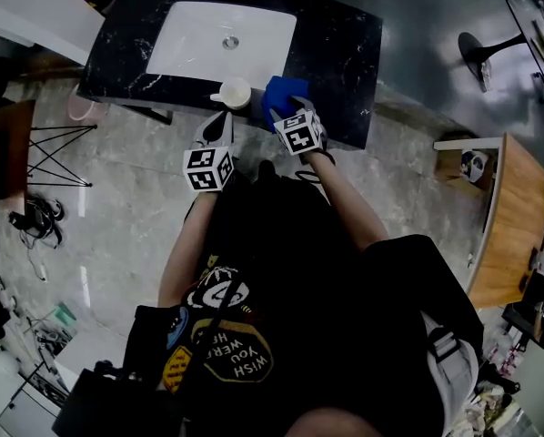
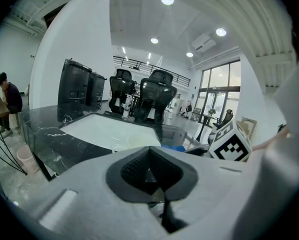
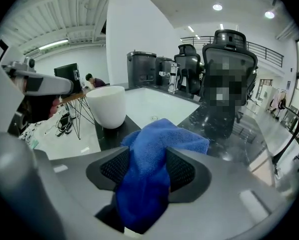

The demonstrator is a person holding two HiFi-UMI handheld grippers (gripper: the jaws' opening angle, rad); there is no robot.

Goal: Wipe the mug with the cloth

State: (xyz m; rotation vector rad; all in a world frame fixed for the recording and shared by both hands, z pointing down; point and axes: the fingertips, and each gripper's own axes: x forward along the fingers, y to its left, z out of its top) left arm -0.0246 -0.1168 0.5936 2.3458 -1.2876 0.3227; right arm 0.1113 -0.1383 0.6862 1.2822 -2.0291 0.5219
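L gripper: jaws together, nothing btwn. Hangs near side of plain white ceramic mug, prob. ready to steady it.
Mug: upright on black marble counter, at front edge, just before white sink basin. In reach of both grippers.
Cloth: blue terry cloth, bunched on counter just R of mug, not touching it.
R gripper: jaws spread wide, cloth lying slack btwn. Pads don't seem to pinch.
Hidden: mug mostly behind jaws in left gripper view. Cloth's lower end cut off.
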